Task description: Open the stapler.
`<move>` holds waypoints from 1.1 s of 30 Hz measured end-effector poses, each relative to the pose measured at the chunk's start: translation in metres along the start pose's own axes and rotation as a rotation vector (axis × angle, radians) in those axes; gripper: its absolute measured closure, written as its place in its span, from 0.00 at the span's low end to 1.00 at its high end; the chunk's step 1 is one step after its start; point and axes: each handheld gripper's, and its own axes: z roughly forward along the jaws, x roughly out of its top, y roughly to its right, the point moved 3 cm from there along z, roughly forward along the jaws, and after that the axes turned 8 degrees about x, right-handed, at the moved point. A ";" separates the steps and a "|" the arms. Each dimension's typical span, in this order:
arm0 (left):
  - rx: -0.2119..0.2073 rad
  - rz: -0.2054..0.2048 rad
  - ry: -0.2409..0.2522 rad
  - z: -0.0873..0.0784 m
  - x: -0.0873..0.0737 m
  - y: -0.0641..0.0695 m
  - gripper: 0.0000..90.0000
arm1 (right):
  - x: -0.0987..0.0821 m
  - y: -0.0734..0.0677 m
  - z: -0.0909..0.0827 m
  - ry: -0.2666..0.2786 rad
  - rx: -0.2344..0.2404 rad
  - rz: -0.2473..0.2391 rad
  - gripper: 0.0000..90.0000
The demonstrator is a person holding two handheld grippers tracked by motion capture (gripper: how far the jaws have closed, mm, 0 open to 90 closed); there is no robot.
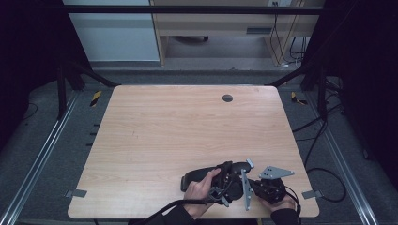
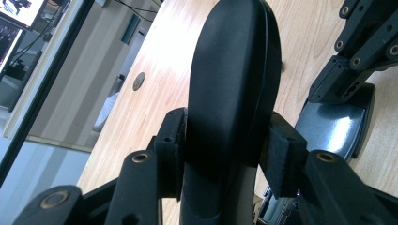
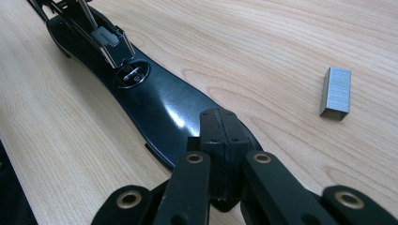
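Note:
A black stapler (image 1: 202,177) lies opened near the table's front edge, right of the middle. My left gripper (image 2: 230,150) is shut on its raised black top arm (image 2: 230,70), with a pad pressed on each side. In the high view the left gripper (image 1: 224,174) is turned on its side in the person's left hand. My right gripper (image 3: 219,126) is shut with nothing between its pads, and its tips rest on the end of the glossy black base (image 3: 155,103). The metal staple channel (image 3: 105,40) stands lifted off the base. The right gripper (image 1: 253,182) sits just right of the stapler.
A small grey block of staples (image 3: 336,92) lies on the wood to the right of the base. A round dark grommet (image 1: 227,98) is set near the table's far edge. The wooden tabletop (image 1: 178,131) stretches bare to the left and far side. Cables trail on the floor at the right.

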 end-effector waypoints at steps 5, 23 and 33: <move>0.005 -0.028 0.004 -0.003 -0.002 -0.004 0.61 | 0.000 0.000 0.000 0.000 0.003 0.004 1.00; 0.038 -0.118 0.037 -0.015 -0.008 -0.019 0.62 | 0.000 0.000 0.000 -0.003 -0.004 0.000 1.00; 0.051 -0.153 0.047 -0.021 -0.012 -0.026 0.63 | 0.000 0.000 0.000 -0.003 -0.003 0.004 1.00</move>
